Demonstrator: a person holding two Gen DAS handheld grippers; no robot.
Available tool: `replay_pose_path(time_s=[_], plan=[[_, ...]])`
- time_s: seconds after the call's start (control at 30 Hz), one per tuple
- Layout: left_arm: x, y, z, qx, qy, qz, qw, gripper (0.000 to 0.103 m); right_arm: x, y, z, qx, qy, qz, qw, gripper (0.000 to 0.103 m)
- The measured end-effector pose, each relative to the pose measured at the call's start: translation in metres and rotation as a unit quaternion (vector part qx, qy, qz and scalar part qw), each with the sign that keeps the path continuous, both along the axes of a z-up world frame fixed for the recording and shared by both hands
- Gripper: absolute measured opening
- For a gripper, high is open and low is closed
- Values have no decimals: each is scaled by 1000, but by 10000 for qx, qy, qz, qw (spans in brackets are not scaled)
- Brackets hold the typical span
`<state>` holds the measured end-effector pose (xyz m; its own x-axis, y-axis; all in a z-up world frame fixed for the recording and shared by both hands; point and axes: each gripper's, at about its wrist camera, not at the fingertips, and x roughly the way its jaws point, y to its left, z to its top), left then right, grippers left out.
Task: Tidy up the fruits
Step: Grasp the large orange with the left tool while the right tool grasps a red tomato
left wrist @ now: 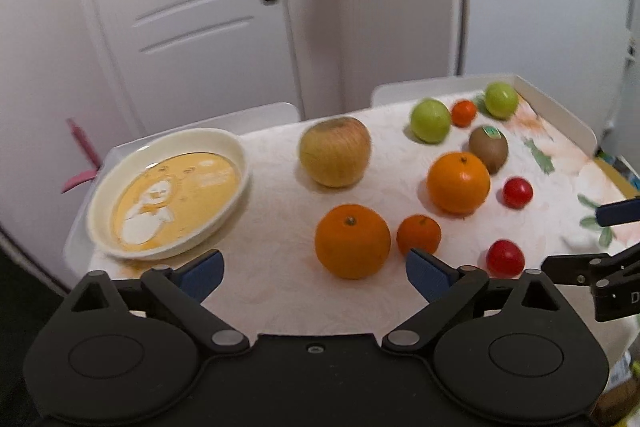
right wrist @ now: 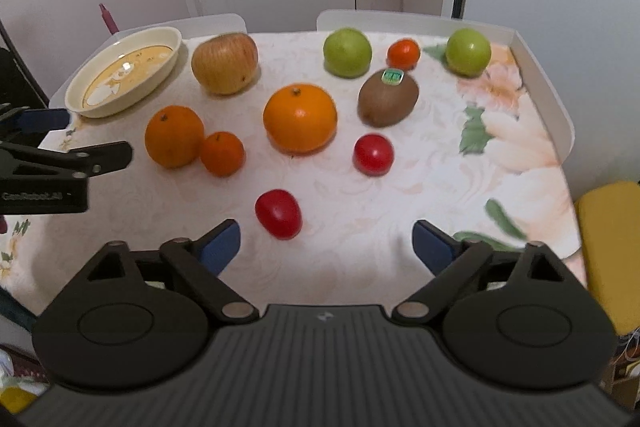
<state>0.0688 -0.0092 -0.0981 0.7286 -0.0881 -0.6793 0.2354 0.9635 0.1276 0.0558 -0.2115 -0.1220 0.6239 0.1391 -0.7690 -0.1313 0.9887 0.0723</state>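
The cream bowl point(left wrist: 168, 187) stood at the table's left corner and held no fruit. All fruits lay on the tablecloth point(right wrist: 360, 227) outside it, the nearest orange point(left wrist: 352, 241) touching a mandarin point(left wrist: 419, 234). The left gripper point(left wrist: 316, 273) and the right gripper point(right wrist: 326, 245) were both spread, gripping nothing.

Table point(right wrist: 400, 211), dish point(right wrist: 80, 95), scattered fruit point(right wrist: 300, 119)

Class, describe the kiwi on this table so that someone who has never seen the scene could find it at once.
Start at the table with the flowered cloth, and look toward its far right part, where two green apples stand. The kiwi lies just in front of them, right of the largest orange. It is the only brown, fuzzy, oval fruit, and it alone carries a small green sticker.
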Motion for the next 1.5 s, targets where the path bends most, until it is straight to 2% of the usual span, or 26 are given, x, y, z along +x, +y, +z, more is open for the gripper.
replay_pose_path(time_s=[0.27,0.37,0.67,0.73,0.8,1.3,1.4,1.47,1.5], plan=[[26,-1,-28,46,127,-884,9960,89,8,21,-16,-8,38,-493,9988,95],[35,0,-35,4,198,-1080,9940,86,10,25,-19,37,77,-694,9976,88],[53,-4,-44,-15,344,-1547,9874,73,13,37,-25,62,140,-949,9954,80],[54,-3,-44,-59,345,-1551,9873,72,15,38,-24,63,128,-968,9952,79],[56,-2,-44,-87,385,-1550,9871,65,17,39,-24,58,120,-960,9953,77],[47,1,-45,26,314,-1446,9890,63,25,48,-25,-114,93,-650,9978,67],[43,3,-45,17,312,-1325,9907,63,25,48,-25,-168,97,-590,9981,61],[40,4,-45,34,286,-1225,9920,63,26,48,-25,-238,96,-516,9983,48],[38,5,-45,47,270,-1185,9926,63,26,48,-24,-258,94,-481,9985,48]])
